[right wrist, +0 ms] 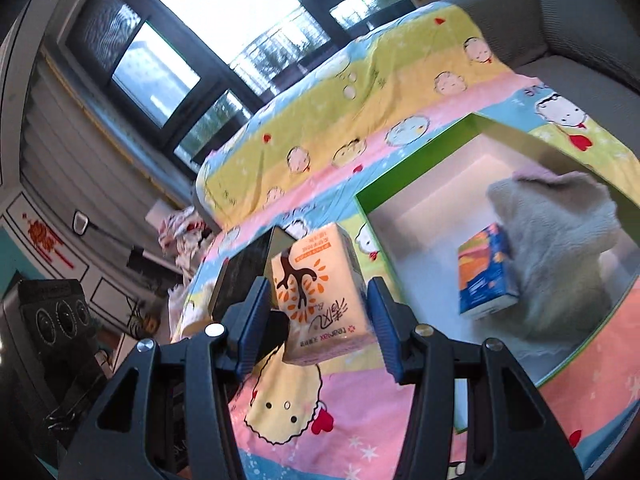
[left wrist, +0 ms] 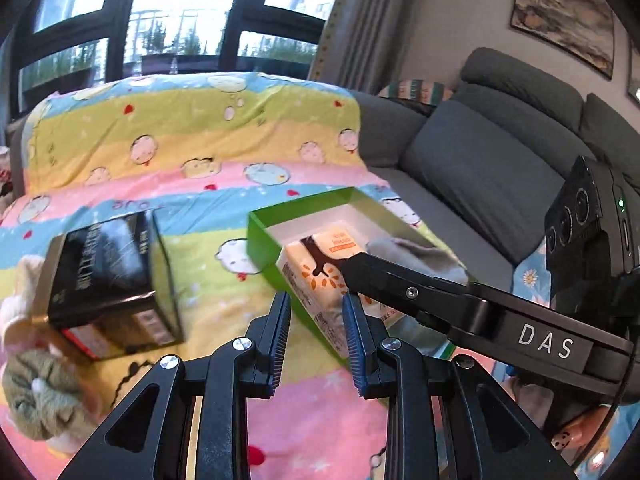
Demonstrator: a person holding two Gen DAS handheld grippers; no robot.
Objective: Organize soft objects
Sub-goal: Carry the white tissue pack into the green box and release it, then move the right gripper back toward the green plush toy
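So the right gripper (right wrist: pixel 320 316) had the orange-and-cream tissue pack (right wrist: pixel 320 292) clamped between its blue pads, jaws roughly half open around the pack's width. The pack hung in the air above the cartoon blanket (right wrist: pixel 360 120), just short of the near-left corner of the green box (right wrist: pixel 416 160).

The left gripper (left wrist: pixel 316 344) had its jaws drawn in as narrow as they go and was carrying nothing; only blanket and box edge showed between its pads.

Stuff that could go wrong, as I saw it: the pack is squishy and looked tilted in the grip, held mostly at its sides, so it could twist or slide out before clearing the box wall. It also sat low enough that clipping the green rim and shoving the light box along the blanket seemed possible. And the two grippers were crowded together near that corner, so a bump between them wasn't out of the question.

View differences: the right wrist view showed inside the box, a blue-and-orange tissue pack (right wrist: pixel 484 276) leaning against a grey fluffy cloth (right wrist: pixel 560 256). The left wrist view mostly hid those behind the other gripper's arm, but it showed a black box (left wrist: pixel 112 276) lying on the blanket and a green knitted thing (left wrist: pixel 40 396) at the far left, plus the grey sofa (left wrist: pixel 480 168).
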